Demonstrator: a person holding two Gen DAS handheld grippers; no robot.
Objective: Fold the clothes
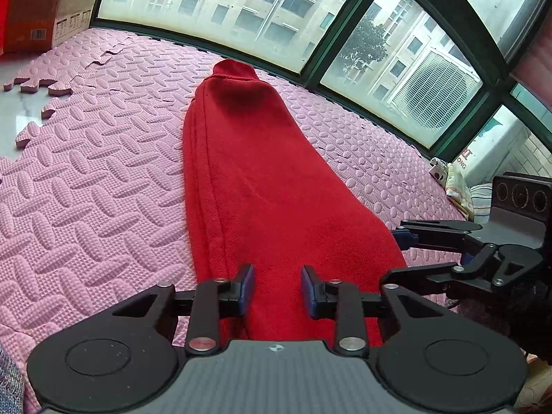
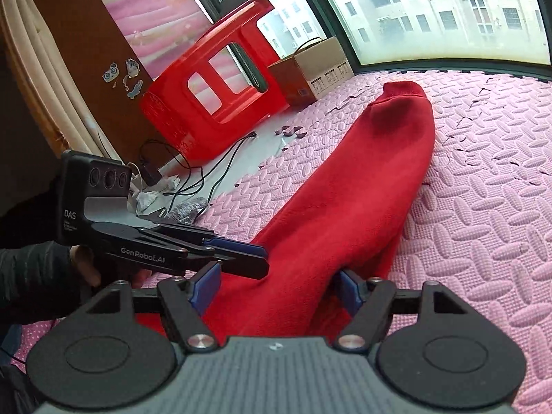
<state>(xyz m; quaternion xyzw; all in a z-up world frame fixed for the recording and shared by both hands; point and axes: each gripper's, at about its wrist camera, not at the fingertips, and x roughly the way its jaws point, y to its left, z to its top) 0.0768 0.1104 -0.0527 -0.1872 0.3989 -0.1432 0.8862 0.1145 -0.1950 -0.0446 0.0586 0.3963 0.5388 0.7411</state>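
Note:
A red garment (image 1: 255,179) lies folded into a long narrow strip on the pink foam mat (image 1: 86,189), its collar end far from me; it also shows in the right wrist view (image 2: 345,214). My left gripper (image 1: 277,291) is open, its jaws straddling the near end of the garment. My right gripper (image 2: 276,288) is open wide around the near end as well. The right gripper shows in the left wrist view (image 1: 396,252) at the garment's right edge. The left gripper shows in the right wrist view (image 2: 255,258) at the garment's left edge.
A cardboard box (image 1: 48,10) stands at the far left by the window (image 1: 241,10). A red plastic stool (image 2: 214,89) lies tipped on the bare floor with black cables (image 2: 193,172) and a grey glove (image 2: 189,208). Folded cloths (image 1: 455,186) sit at the right.

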